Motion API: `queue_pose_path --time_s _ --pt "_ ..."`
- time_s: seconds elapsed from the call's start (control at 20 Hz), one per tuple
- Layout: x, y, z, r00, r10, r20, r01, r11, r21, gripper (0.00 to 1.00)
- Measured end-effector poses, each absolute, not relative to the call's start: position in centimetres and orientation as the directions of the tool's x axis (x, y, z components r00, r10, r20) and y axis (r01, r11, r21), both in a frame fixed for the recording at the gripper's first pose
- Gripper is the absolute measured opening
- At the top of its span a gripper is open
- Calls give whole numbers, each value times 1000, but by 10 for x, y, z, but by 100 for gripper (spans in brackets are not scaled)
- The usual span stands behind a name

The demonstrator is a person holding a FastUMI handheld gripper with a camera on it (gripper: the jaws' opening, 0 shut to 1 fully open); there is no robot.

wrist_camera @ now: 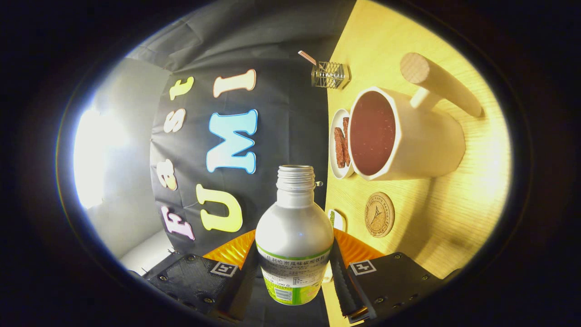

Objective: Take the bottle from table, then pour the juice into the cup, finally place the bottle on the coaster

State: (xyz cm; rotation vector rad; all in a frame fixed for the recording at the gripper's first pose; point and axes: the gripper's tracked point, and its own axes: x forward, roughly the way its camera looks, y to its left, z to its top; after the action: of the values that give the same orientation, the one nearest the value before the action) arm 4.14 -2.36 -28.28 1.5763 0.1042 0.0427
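**Bottle Gripped, Tipped Sideways Beside a Full Cup**

From my remote seat, I see the gripper (295,268) with its two fingers pressed against either side of a silver bottle with a green-and-white label (294,240), pinching it at the lower body. The jaws stand only as wide as the bottle. Its threaded neck is uncapped and points away from the fingers. The whole view is rolled on its side, so the light wooden tabletop (454,204) runs upright alongside the bottle.

Just beyond the fingers, beside the bottle's shoulder, lies a round cork coaster with a stamped emblem (379,214), bare on the table. Further out sits a white cup with a wooden peg-like handle (408,136), filled near its rim with dark reddish liquid. Touching or just beside the cup's rim is a small white dish holding brown strips (341,143). Beyond that, near the table's edge by the black cloth wall, stands a small wire basket (329,75) with a stick poking out.
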Motion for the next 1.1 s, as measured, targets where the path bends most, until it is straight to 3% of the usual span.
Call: queue_pose_path --time_s 0.6,1.1 --pt "43 -30 -289 998 61 6 6 -192 981 75" --pt "46 -27 -290 998 67 13 -1 -184 983 74"
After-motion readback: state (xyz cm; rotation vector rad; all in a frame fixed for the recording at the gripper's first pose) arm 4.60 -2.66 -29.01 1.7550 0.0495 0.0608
